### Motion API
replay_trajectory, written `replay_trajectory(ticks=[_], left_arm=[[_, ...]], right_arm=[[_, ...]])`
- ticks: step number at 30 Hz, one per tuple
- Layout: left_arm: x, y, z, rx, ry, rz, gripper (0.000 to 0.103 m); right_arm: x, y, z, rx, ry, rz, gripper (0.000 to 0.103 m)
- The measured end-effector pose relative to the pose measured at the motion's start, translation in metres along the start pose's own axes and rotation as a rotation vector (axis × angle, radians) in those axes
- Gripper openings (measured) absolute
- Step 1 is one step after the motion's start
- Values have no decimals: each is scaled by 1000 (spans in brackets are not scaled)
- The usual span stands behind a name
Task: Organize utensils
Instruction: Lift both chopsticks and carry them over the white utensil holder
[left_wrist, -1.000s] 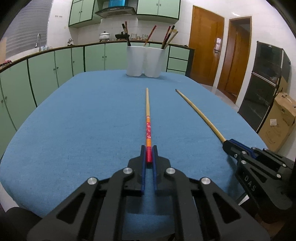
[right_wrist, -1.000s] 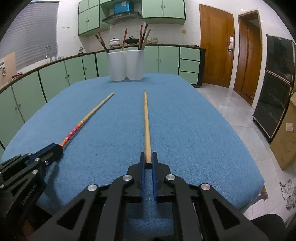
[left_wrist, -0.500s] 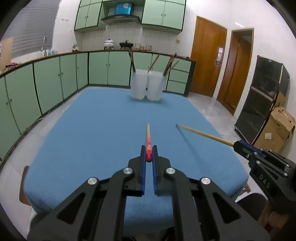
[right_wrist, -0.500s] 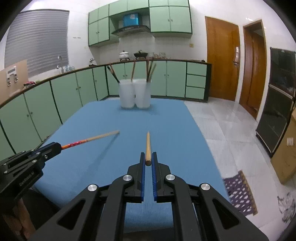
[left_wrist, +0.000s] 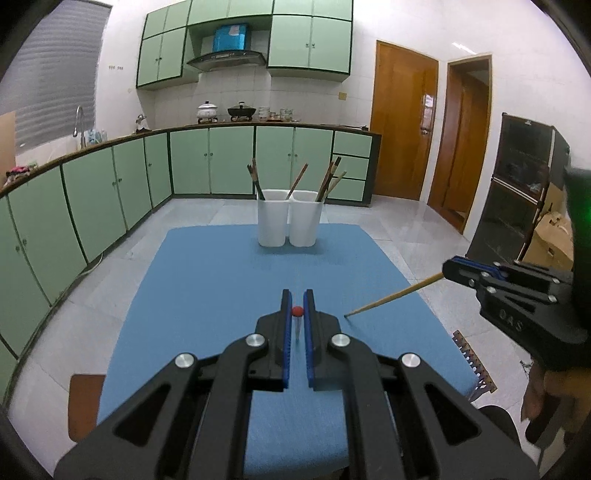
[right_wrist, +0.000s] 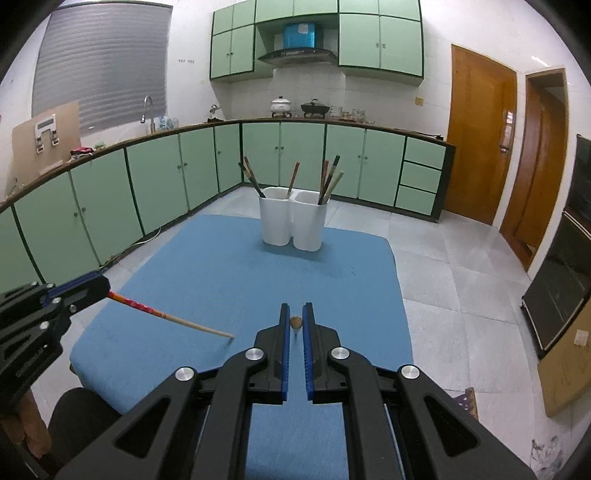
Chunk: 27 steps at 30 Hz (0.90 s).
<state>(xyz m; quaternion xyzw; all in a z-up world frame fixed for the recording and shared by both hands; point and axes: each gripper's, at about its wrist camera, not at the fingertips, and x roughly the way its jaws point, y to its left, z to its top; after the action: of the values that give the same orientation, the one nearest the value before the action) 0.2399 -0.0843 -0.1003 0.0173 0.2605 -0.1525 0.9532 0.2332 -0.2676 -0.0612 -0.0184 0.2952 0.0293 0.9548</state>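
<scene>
Blue counter (left_wrist: 207, 280) now far below: both chopsticks lifted off, tipped end-on. Left gripper (left_wrist: 297, 312) fingers clamped on red-handled chopstick (right_wrist: 147, 308); right gripper (right_wrist: 295, 322) fingers on plain chopstick (left_wrist: 391, 297). White holders (left_wrist: 288, 221) next.

The white holders (left_wrist: 290, 218) hide the lower ends of the chopsticks standing inside (right_wrist: 328, 182).

Both the left gripper (left_wrist: 297, 301) and the right gripper (right_wrist: 296, 314) are black angular frames with blue-lined fingers (left_wrist: 285, 339), silver screws, and white lettering at 3 o'clock.
</scene>
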Motion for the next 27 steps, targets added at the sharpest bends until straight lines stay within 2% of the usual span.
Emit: replay_trajectory(ticks=[16,27], left_arm=[[19,-7,42,56,3,-20,5],[34,8,72,49,40,-48,5]], right_arm=[[35,-4,61,-69,100,58,6],[23,-5,91,-86,93,68,6]])
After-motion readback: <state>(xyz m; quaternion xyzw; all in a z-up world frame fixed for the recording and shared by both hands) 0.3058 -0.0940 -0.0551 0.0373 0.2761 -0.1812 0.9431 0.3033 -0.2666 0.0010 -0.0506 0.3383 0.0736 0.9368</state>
